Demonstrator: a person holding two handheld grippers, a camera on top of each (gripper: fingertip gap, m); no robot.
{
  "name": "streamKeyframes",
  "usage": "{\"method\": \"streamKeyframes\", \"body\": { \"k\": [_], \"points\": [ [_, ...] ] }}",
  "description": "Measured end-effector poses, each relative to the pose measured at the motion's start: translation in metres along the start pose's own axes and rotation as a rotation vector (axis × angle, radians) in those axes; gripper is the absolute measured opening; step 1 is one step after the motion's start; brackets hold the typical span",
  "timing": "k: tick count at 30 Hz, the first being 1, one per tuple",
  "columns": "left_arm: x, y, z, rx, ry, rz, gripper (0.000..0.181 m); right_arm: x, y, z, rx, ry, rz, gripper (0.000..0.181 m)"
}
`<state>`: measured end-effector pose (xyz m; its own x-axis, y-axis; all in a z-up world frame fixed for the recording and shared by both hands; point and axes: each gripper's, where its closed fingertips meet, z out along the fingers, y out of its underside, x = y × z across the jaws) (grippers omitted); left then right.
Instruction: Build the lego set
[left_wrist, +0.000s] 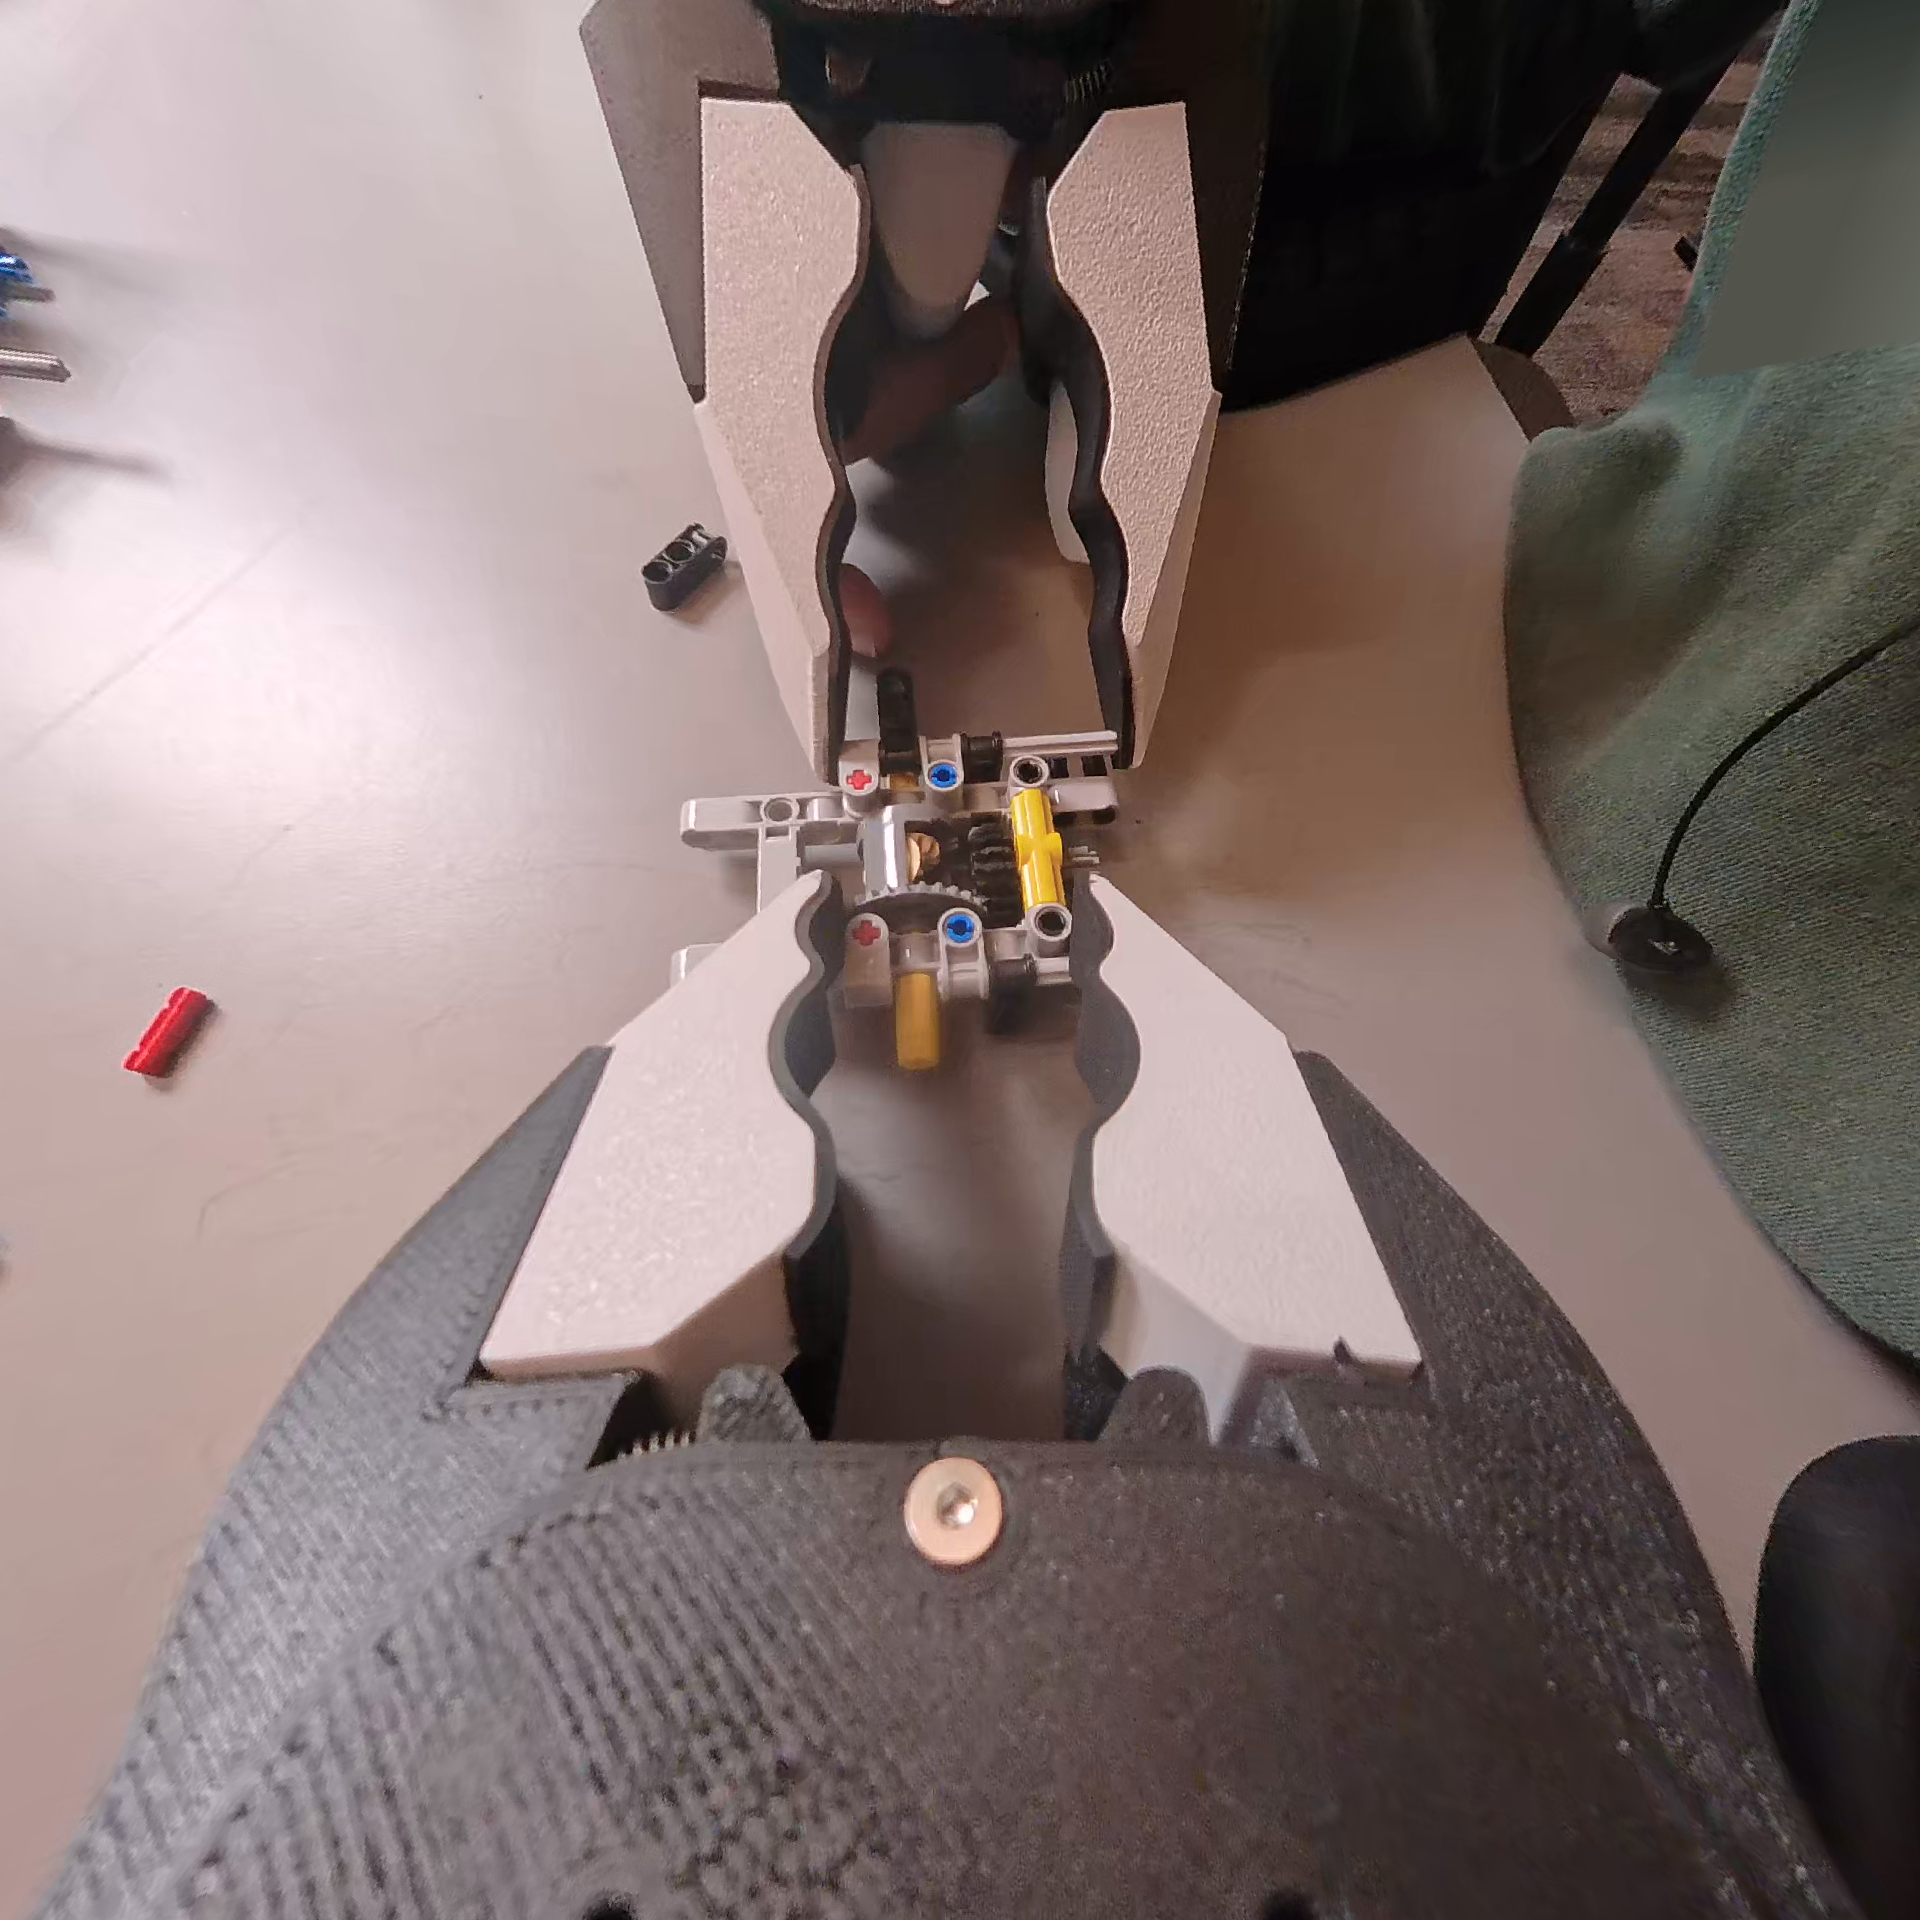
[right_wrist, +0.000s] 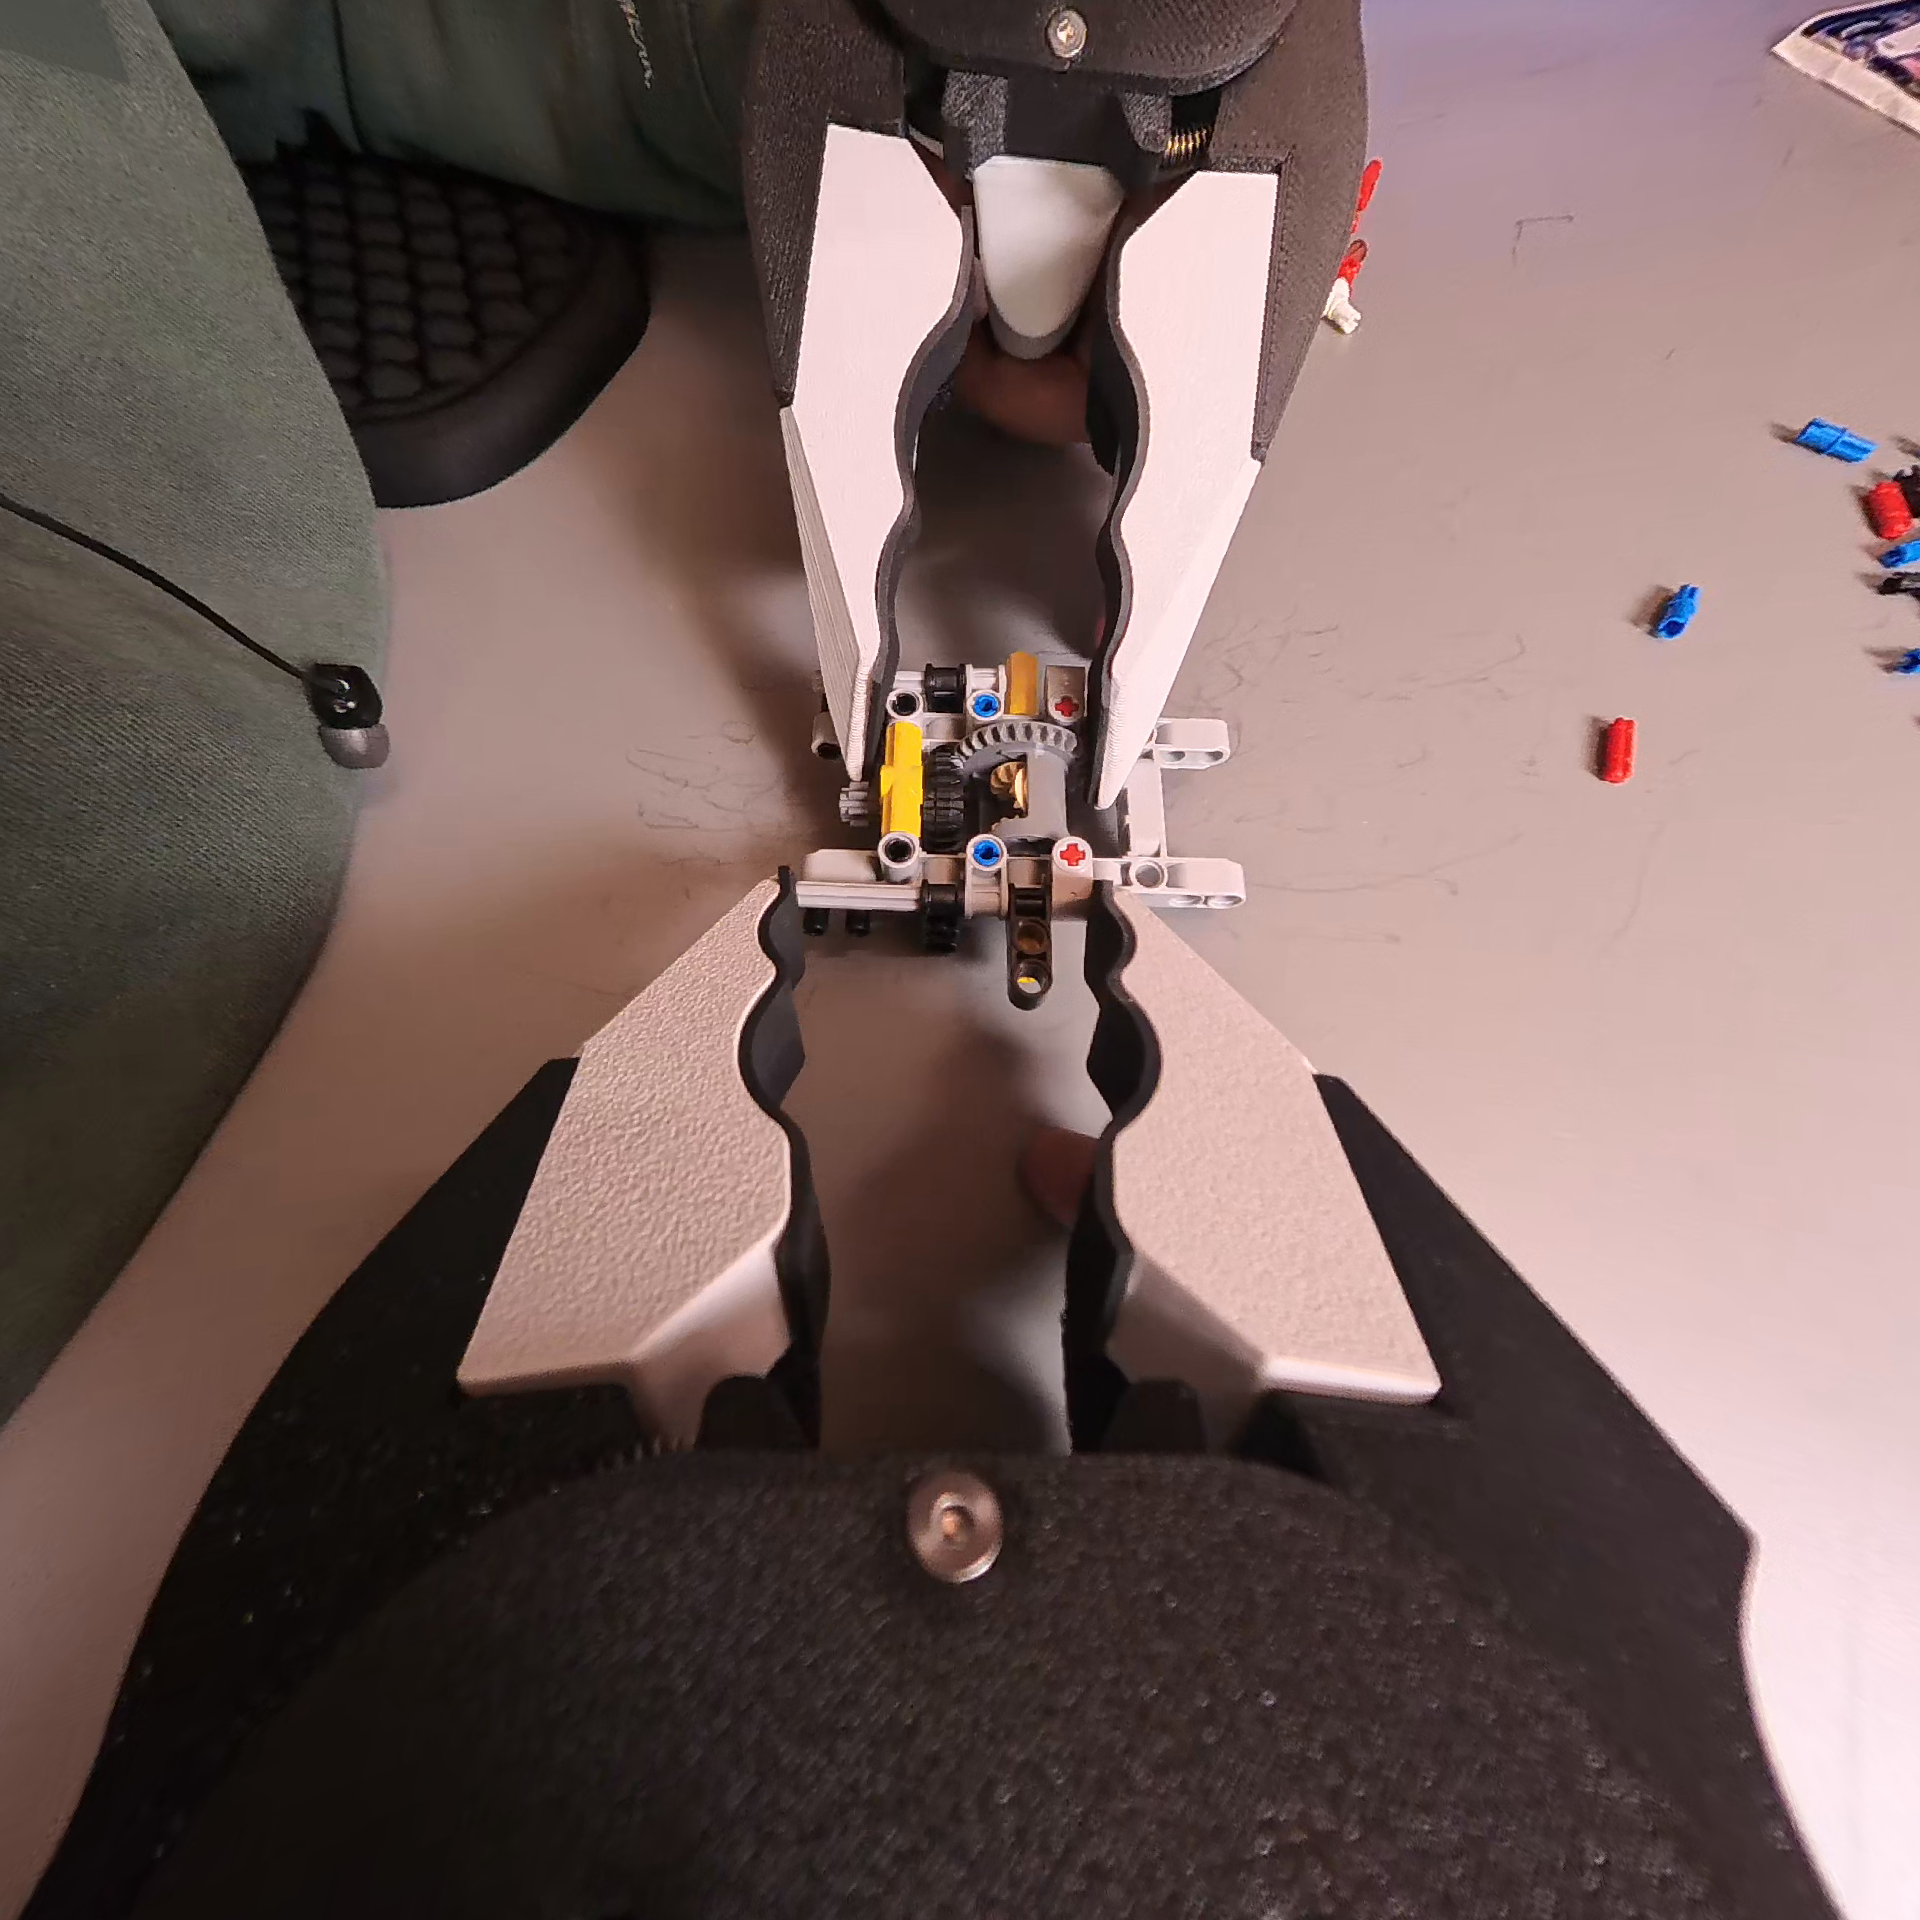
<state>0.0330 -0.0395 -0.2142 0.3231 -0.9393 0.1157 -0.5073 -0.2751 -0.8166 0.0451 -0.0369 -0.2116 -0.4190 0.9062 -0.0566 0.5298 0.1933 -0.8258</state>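
On the grey table (left_wrist: 312, 727), a red pin (left_wrist: 166, 1029) lies far left. Centre, the lego model (left_wrist: 956, 873) sits clamped between the left gripper (left_wrist: 956, 914) and right gripper (right_wrist: 951, 925), each closed on one end; its underside is hidden. A green cloth (left_wrist: 1714, 727) is cut off at right.

The left gripper (left_wrist: 956, 914) holds the near end of a small grey lego assembly (left_wrist: 940, 862) between its two white fingers. The assembly rests on the pale tabletop (left_wrist: 364, 727) and has yellow, black, blue and red parts. The right gripper (left_wrist: 977, 753) comes from the opposite side and grips the far end. A red piece (left_wrist: 166, 1029) lies at the left, a black piece (left_wrist: 684, 549) farther back. A green cloth (left_wrist: 1714, 779) lies at the right.
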Motion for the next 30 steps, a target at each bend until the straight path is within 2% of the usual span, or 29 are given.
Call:
{"method": "streamKeyframes", "body": {
  "k": [24,25,26,30],
  "points": [
    [0.004,0.000,0.001,-0.001,0.005,0.026,0.043,-0.002,0.000,0.000,-0.001,-0.010,-0.024,0.052],
    [0.004,0.001,0.001,-0.001,0.006,0.028,0.043,-0.002,0.000,0.000,-0.002,-0.008,-0.027,0.051],
    [0.006,0.000,0.002,-0.002,0.017,0.028,0.043,0.002,0.001,-0.001,-0.006,0.023,-0.027,0.039],
    [0.012,0.001,0.002,-0.009,0.016,0.061,0.042,-0.005,0.001,0.000,-0.010,0.002,-0.059,0.038]
  ]
}}
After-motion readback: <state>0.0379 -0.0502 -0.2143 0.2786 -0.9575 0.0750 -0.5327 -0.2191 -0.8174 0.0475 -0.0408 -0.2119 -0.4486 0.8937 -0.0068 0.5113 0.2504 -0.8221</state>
